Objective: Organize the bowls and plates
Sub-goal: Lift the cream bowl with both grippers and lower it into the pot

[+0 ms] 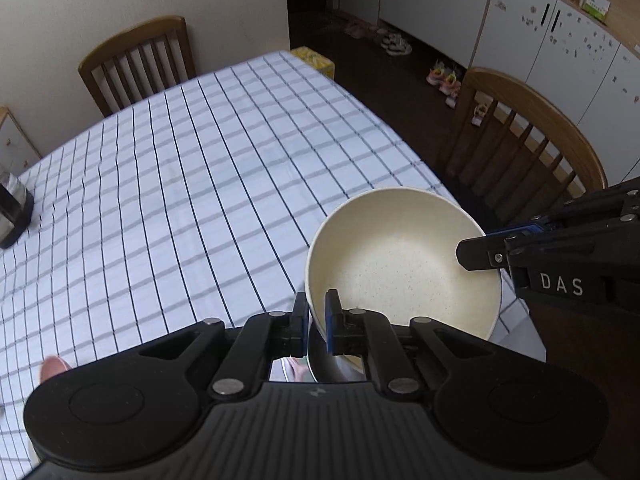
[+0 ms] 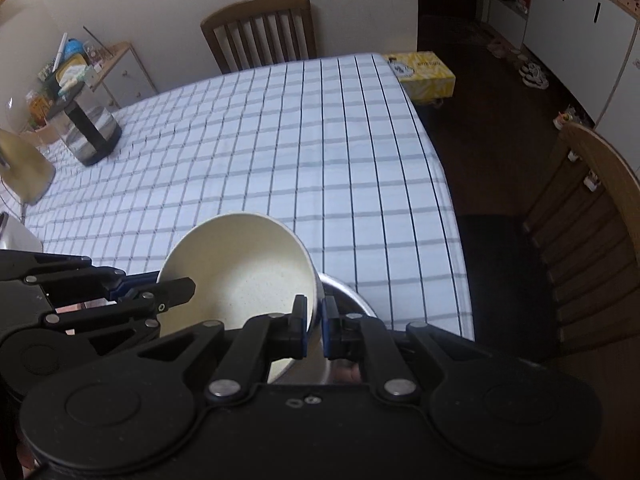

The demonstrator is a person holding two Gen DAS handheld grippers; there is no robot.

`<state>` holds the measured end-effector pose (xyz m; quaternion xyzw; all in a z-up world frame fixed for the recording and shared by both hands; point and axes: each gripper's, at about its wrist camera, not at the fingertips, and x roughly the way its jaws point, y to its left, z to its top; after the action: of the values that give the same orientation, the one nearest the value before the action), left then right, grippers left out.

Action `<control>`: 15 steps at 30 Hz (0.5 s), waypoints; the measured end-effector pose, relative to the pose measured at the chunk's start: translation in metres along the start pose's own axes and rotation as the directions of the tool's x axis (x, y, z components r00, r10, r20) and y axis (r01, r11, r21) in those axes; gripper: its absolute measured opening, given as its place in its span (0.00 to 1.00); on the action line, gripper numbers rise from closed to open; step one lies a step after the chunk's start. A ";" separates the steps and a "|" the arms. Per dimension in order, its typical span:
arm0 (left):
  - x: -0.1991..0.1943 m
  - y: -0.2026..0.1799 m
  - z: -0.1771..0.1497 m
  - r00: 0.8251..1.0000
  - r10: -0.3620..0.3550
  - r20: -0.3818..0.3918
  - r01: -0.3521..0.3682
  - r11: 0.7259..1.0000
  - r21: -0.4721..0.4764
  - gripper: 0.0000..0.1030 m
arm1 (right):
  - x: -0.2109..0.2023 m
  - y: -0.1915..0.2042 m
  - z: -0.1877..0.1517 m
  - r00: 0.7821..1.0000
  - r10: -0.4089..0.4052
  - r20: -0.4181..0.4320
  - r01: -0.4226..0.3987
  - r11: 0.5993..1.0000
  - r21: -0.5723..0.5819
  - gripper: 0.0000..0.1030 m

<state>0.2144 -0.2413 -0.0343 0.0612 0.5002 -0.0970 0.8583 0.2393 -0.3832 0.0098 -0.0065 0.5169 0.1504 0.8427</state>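
At the far left of the worktop [image 2: 248, 148] stood a kettle [image 2: 90, 130], well apart from the action, with a chair [image 2: 260, 30] pushed in behind the far edge. Nearer, the left tool [image 1: 317, 314] was closed on the rim of a cream bowl [image 1: 400, 264], one finger inside the wall and one outside, and on the opposite side the right tool [image 2: 316, 322] pinched the rim the same way, so the bowl hung tilted between the two, above the near right corner of the checked cloth. Under it a metal bowl [image 2: 352, 300] showed, though whether the two touched I could not tell. The cream bowl looked stiff and fairly light, likely ceramic or a hard composite, smooth enough to slip and brittle if dropped, so the thin rim seemed the only sensible place to hold it, and two opposed grips looked steadier than one. The middle of the cloth lay bare and offered wide room to set things down. To the right the worktop ended close by, with a second chair [image 2: 592, 232] and dark floor beyond, so any drift that way seemed risky.
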 end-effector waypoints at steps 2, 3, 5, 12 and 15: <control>0.006 -0.002 -0.006 1.000 0.005 -0.018 -0.005 1.000 -0.003 0.06 | 0.004 -0.002 -0.007 1.000 0.004 -0.014 -0.004 1.000 -0.002 0.07; 0.009 -0.002 -0.009 1.000 0.009 -0.027 -0.009 1.000 -0.003 0.06 | 0.007 -0.003 -0.010 1.000 0.007 -0.021 -0.007 1.000 -0.004 0.08; 0.015 -0.003 -0.015 0.999 0.017 -0.044 -0.017 1.000 -0.007 0.06 | 0.013 -0.003 -0.016 0.999 0.014 -0.036 -0.014 1.000 -0.009 0.08; 0.030 -0.005 -0.027 0.996 0.035 -0.083 -0.036 0.999 -0.005 0.06 | 0.032 0.002 -0.029 0.996 0.012 -0.083 -0.016 0.999 -0.046 0.08; 0.033 -0.007 -0.030 0.995 0.047 -0.083 -0.046 0.999 0.004 0.06 | 0.036 0.004 -0.032 0.996 0.003 -0.092 -0.009 0.997 -0.071 0.08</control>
<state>0.2036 -0.2451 -0.0780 0.0778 0.5338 -0.0749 0.8387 0.2255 -0.3753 -0.0361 -0.0420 0.5492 0.1709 0.8169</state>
